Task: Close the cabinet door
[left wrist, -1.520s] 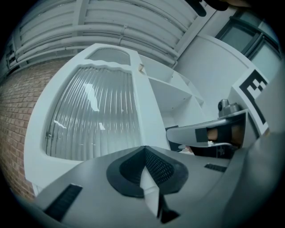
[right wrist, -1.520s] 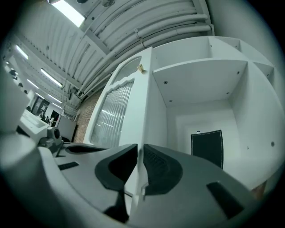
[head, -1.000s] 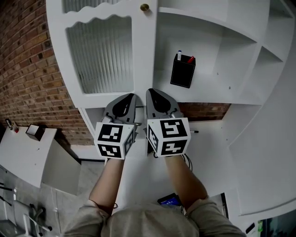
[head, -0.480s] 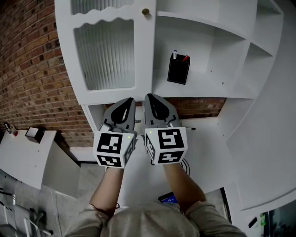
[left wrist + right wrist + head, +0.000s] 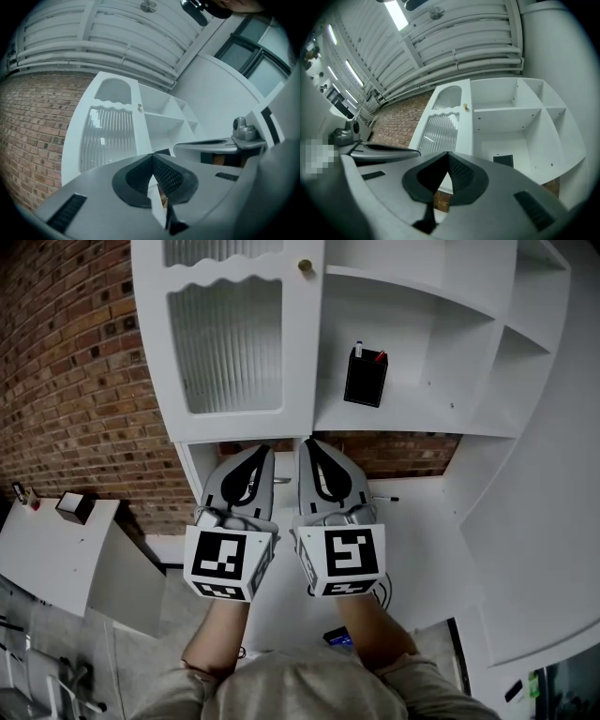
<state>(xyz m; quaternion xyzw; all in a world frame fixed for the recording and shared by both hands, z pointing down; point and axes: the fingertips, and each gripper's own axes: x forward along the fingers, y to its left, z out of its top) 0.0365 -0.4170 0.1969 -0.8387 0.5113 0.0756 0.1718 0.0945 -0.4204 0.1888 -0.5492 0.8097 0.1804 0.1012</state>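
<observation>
The cabinet door (image 5: 225, 343), ribbed glass in a white frame, is seen covering the left compartment of the cabinet (image 5: 487, 381), with its brass knob (image 5: 305, 266) near its upper right corner. A black pen holder (image 5: 366, 378) is stood towards the left end of an open shelf (image 5: 422, 420). Below the cabinet, clear of the door, the left tool (image 5: 262, 450) and the right tool (image 5: 310, 443) are held side by side, each pressed together with nothing pinched.
</observation>
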